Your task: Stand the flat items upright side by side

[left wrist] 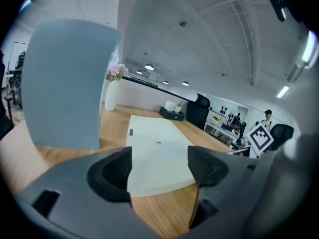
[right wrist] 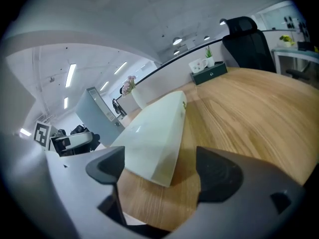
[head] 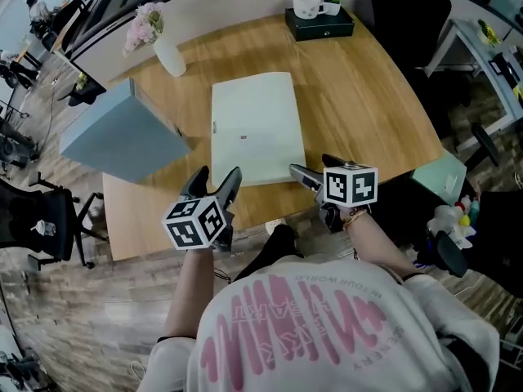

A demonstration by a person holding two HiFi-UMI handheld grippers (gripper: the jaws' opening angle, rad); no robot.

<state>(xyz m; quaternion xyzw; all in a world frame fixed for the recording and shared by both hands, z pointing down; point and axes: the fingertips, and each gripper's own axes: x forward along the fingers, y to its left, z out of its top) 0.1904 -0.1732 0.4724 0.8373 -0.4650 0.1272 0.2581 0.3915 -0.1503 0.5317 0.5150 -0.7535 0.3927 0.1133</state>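
Open and empty just short of the near end of the flat board (head: 255, 129), its length pointing away: left gripper (head: 219, 178), right gripper (head: 316, 168), seemingly equally close

Nothing here reads clearly. The shirt (head: 327, 325) carries large pink lettering, seen upside down and too warped to spell out. The pale board (head: 255, 129) bears a tiny red mark (head: 243, 137) and a dark tag (head: 214, 126), both too small to read.
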